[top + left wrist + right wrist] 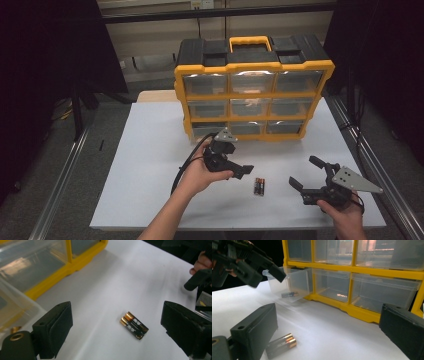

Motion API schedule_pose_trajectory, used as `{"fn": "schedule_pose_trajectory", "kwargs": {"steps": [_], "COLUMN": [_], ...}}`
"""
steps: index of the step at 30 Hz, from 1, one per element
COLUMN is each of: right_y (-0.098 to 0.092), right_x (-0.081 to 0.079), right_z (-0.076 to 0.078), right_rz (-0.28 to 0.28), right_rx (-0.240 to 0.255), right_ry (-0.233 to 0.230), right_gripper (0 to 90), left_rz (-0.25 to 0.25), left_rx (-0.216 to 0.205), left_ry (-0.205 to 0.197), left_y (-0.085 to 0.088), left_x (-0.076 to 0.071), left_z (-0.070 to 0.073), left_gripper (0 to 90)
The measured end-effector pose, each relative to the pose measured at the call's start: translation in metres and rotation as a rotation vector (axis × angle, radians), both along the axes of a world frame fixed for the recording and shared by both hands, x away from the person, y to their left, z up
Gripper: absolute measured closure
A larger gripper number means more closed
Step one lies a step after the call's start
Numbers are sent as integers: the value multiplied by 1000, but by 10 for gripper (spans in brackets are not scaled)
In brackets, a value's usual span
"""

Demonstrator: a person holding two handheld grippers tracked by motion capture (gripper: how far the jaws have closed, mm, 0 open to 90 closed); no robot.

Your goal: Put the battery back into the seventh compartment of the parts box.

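Two black-and-gold batteries [134,325], shrink-wrapped pair, lie flat on white desk [150,150] just ahead of left tongs [244,172], between both tongs. Left tongs spread wide, empty; right tongs [306,174] likewise. Advice: descend squarely, straddle pack across narrow width, close gently, then carry to pulled-out clear drawer [294,285].
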State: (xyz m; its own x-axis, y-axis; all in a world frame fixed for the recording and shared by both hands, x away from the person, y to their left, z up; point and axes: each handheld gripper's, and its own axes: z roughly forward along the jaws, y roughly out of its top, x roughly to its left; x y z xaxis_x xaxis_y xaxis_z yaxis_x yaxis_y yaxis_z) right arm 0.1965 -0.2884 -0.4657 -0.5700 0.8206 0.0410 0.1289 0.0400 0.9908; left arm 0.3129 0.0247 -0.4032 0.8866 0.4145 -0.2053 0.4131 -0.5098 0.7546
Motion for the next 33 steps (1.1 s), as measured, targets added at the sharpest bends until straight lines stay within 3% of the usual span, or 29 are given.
{"fn": "schedule_pose_trajectory", "kwargs": {"steps": [4,7,14,15,16,20,23,27,30,33], "right_y": [0,0,0,0,0,-1,0,0,0,0], "right_x": [0,0,0,0,0,0,0,0,0,0], "right_z": [0,0,0,0,0,0,0,0,0,0], "right_rz": [0,0,-2,-2,-2,-2,0,0,-1,1], "right_rx": [3,2,1,0,2,3,0,3,3,0], "right_ry": [0,-2,1,0,-3,-2,0,-1,-1,0], "right_gripper": [15,15,15,15,15,15,15,15,15,15], "left_rz": [-16,-21,-24,-2,-23,-22,-35,-39,-52,-51], "left_rx": [8,42,37,82,55,79,69,89,131,122], "left_ry": [8,3,6,-11,11,3,9,5,16,15], "left_y": [-5,-8,-16,-16,-17,-21,-24,-28,-30,-33], "left_x": [-3,-5,-9,-10,-9,-10,-11,-13,-13,-14], "left_z": [-8,-10,-22,-22,-25,-29,-35,-43,-47,-52], "left_gripper": [108,101,101,101,101,91,92,92,92,101]}}
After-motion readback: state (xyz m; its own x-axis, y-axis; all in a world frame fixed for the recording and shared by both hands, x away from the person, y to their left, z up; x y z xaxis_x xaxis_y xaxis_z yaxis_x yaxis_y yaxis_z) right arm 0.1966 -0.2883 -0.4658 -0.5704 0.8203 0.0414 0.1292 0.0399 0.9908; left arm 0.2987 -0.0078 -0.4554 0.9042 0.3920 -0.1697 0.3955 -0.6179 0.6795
